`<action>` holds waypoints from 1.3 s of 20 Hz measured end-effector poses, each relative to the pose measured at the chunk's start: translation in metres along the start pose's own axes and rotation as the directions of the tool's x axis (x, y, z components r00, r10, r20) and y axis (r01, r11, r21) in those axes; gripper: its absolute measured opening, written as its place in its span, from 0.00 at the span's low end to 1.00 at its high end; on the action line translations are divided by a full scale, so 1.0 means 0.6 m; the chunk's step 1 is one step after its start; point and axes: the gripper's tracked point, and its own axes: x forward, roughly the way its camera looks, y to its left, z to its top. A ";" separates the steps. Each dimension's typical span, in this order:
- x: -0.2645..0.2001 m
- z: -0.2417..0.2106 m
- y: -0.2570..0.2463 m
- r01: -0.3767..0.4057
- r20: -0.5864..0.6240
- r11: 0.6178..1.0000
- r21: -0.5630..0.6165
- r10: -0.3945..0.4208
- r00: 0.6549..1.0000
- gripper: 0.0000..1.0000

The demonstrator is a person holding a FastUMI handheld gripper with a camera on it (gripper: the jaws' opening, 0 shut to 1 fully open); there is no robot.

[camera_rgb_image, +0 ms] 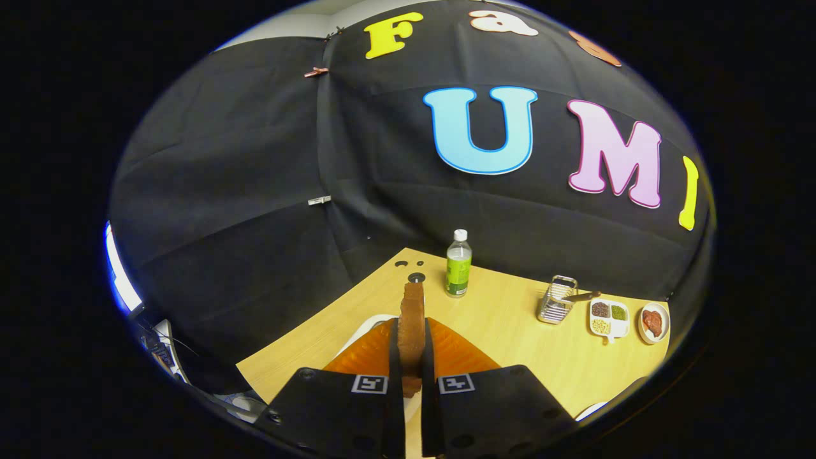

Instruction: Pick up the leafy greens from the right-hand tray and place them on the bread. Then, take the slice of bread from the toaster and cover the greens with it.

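The gripper (411,357) has its two fingers (393,357) pressed onto the flat faces of a brown toasted slice of bread (412,319), which stands on edge between them and reaches out ahead past their tips, lifted above the pale wooden bench (510,344). Below the fingers, to the near left, a white curved rim (366,325) of something shows – what it belongs to cannot be told.

Beyond the far end of the slice, near the bench's far corner, sit a small black round fitting (416,277) and two smaller dark spots (401,263). Just right of these stands a clear plastic bottle with a white cap and a green label (458,263), upright.

Further right along the far edge is a small wire-mesh metal basket (557,299) with a dark-handled utensil (581,296) lying across its top. Beside it on the right lies a white divided dish (609,319) with three compartments – dark brown, green and pale yellow contents. At the far right a small round white plate (655,323) holds a reddish piece of food.

Black cloth forms the wall behind the bench; the leafy greens cannot be made out
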 end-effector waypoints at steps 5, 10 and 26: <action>-0.035 -0.017 -0.066 0.045 -0.007 0.998 0.048 -0.044 0.999 0.14; -0.058 -0.092 -0.139 0.105 -0.076 0.988 0.117 -0.096 0.992 0.14; -0.085 -0.342 -0.237 0.220 -0.297 0.917 0.332 -0.120 0.947 0.14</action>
